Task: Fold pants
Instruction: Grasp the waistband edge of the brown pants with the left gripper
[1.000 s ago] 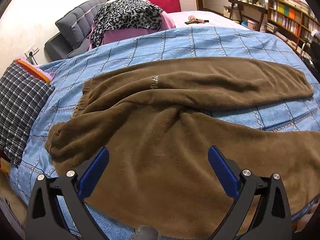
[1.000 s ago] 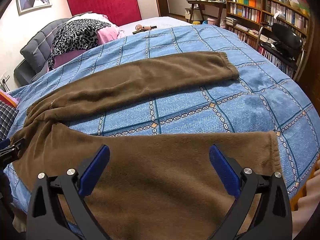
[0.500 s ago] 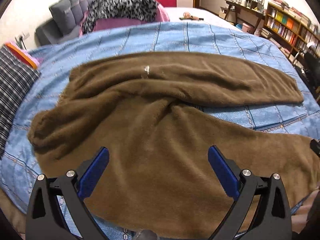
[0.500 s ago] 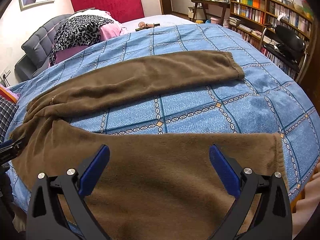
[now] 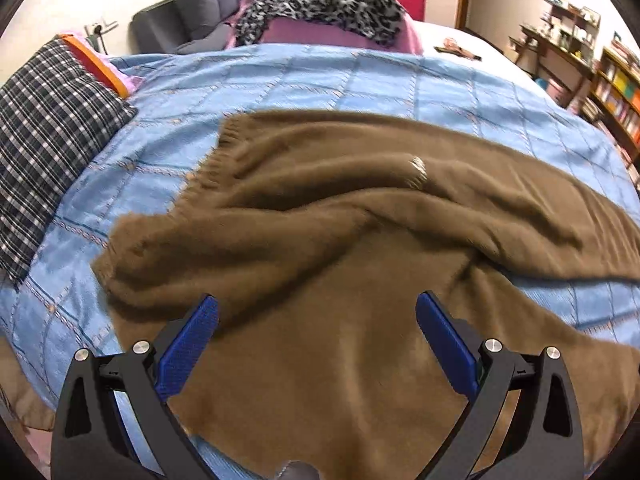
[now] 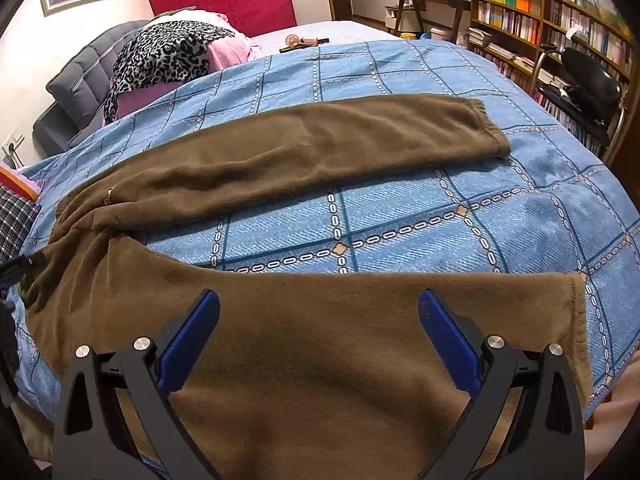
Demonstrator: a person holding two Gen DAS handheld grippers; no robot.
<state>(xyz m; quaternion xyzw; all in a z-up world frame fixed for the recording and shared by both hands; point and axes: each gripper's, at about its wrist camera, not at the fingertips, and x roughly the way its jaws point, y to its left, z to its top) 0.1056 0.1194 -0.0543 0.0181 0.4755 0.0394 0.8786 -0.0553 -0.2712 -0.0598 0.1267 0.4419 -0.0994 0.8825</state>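
Observation:
Brown fleece pants [image 5: 340,248] lie spread on a blue patterned bedspread [image 5: 320,80], waistband to the left and the two legs splayed apart to the right. My left gripper [image 5: 316,320] is open and empty, hovering over the near leg close to the crotch and the rumpled waistband. In the right wrist view the pants [image 6: 312,152] show both legs with bedspread [image 6: 400,220] between them. My right gripper [image 6: 318,320] is open and empty above the near leg, left of its cuff [image 6: 576,320].
A plaid pillow [image 5: 44,136] lies at the bed's left edge. A leopard-print cloth [image 6: 168,52] over pink bedding and a grey sofa [image 6: 80,84] are at the back. Bookshelves [image 6: 540,12] and an office chair [image 6: 588,76] stand to the right.
My left gripper has moved left and closer to the waistband, which now fills the view's middle. My right gripper has shifted slightly forward over the near leg. Both stay open.

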